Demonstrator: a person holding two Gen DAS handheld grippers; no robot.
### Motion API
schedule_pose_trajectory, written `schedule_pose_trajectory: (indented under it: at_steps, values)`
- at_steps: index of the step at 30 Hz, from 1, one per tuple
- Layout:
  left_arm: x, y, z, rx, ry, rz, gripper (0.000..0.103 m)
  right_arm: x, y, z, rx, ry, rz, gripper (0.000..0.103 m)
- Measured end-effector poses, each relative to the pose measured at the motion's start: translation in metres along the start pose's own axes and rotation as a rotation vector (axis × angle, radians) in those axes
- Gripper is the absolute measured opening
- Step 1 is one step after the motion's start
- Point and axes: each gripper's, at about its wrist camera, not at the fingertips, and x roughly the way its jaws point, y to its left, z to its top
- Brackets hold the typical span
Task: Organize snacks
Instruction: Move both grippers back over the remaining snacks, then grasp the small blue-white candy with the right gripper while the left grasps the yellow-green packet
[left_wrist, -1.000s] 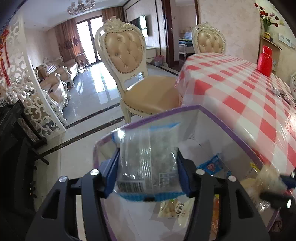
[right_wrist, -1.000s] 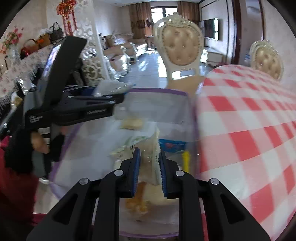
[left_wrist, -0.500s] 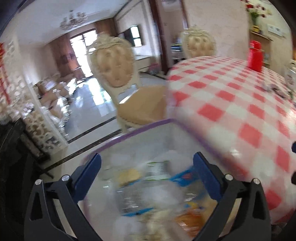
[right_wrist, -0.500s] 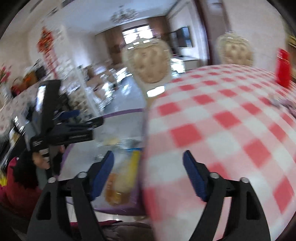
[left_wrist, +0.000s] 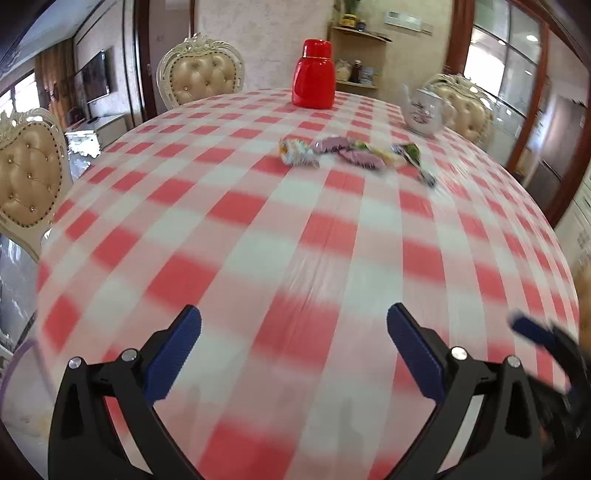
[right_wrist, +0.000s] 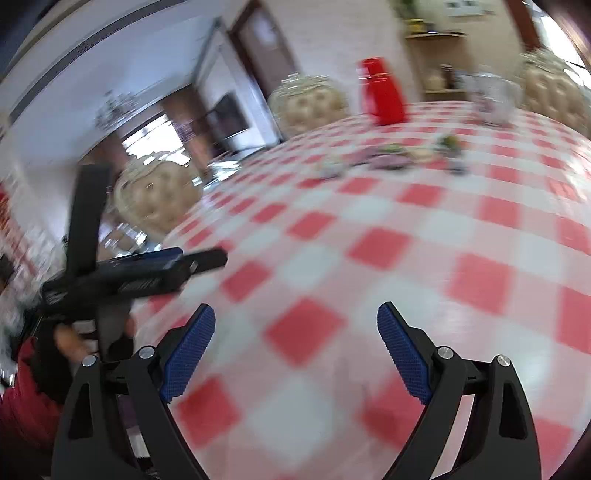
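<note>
Both claws are released and hold nothing: the left gripper (left_wrist: 293, 345) and the right gripper (right_wrist: 295, 341) hang over the checked tablecloth (left_wrist: 258, 229). About five wrapped snacks (left_wrist: 351, 153) lie in one loose cluster just in front of the one red flask (left_wrist: 314, 75); blur hides the exact count. One white teapot (left_wrist: 424, 110) stands right of the flask.

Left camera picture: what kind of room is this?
Probably a home dining room: a round table under a red checked cloth, cream tufted chairs around it, and a teapot beside wrapped snacks.
</note>
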Motion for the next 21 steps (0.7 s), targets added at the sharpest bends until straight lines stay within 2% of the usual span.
schedule_pose_trajectory:
  at_steps: [5, 9, 13, 17, 20, 21]
  values:
    - [0.064, -0.025, 0.047, -0.122, -0.026, -0.031, 0.101, -0.007, -0.061, 0.016, 0.122, -0.001, -0.082, 0.087]
    - [0.092, -0.041, 0.075, -0.16, -0.09, -0.059, 0.101, 0.004, -0.09, 0.035, 0.112, 0.015, -0.156, 0.087]
    - [0.105, -0.044, 0.086, -0.186, -0.146, -0.094, 0.101, 0.039, -0.116, 0.067, 0.067, 0.066, -0.225, 0.087]
    - [0.106, -0.032, 0.085, -0.227, -0.157, -0.208, 0.101, 0.093, -0.137, 0.113, -0.034, 0.088, -0.325, 0.086]
    - [0.108, -0.025, 0.085, -0.257, -0.158, -0.252, 0.101, 0.137, -0.15, 0.145, -0.076, 0.118, -0.367, 0.075]
    - [0.109, -0.024, 0.086, -0.263, -0.154, -0.256, 0.101, 0.152, -0.154, 0.156, -0.087, 0.132, -0.371, 0.069]
